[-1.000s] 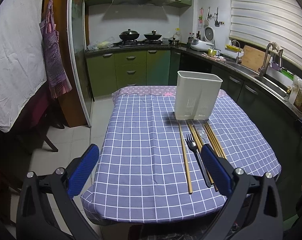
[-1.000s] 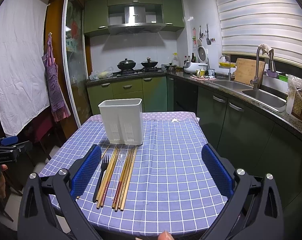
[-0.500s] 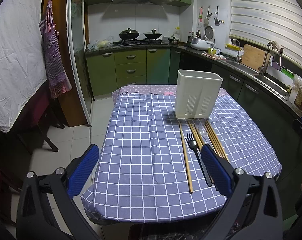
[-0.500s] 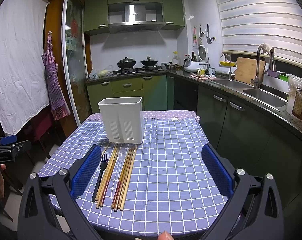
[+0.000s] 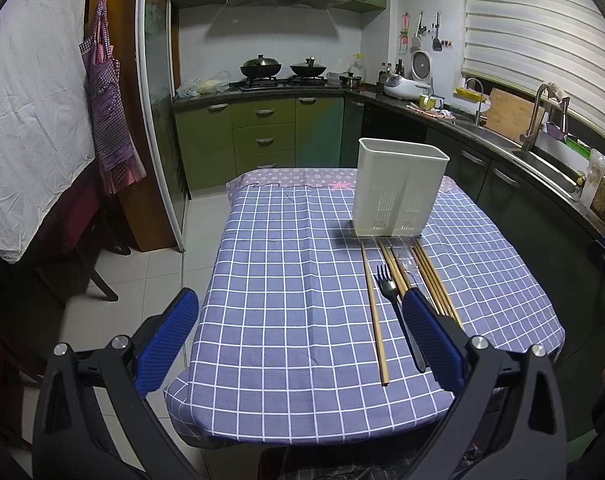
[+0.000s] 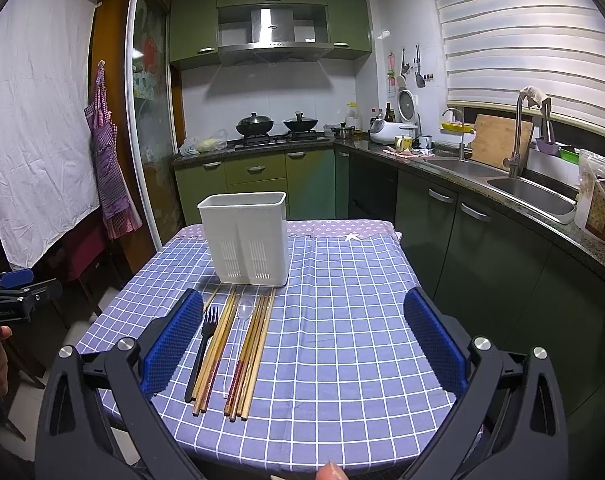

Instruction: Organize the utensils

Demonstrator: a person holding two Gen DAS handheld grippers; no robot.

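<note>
A white slotted utensil holder (image 5: 398,188) (image 6: 248,236) stands upright on the blue checked tablecloth (image 5: 294,280) (image 6: 342,320). In front of it lie a black fork (image 5: 394,304) (image 6: 204,344), several wooden chopsticks (image 5: 374,312) (image 6: 254,344) and a clear plastic spoon (image 6: 238,336) (image 5: 407,262), side by side. My left gripper (image 5: 302,336) is open and empty, held above the table's near edge, left of the utensils. My right gripper (image 6: 302,340) is open and empty above the near edge, right of the utensils.
Green kitchen cabinets and a stove with two woks (image 6: 278,124) stand behind the table. A counter with a sink (image 6: 530,196) runs along the right. A tiled floor (image 5: 122,292) and dark chairs are at the left. The left gripper shows in the right wrist view (image 6: 10,300).
The left wrist view has shifted very slightly; both grippers stay open and the utensils have not moved.
</note>
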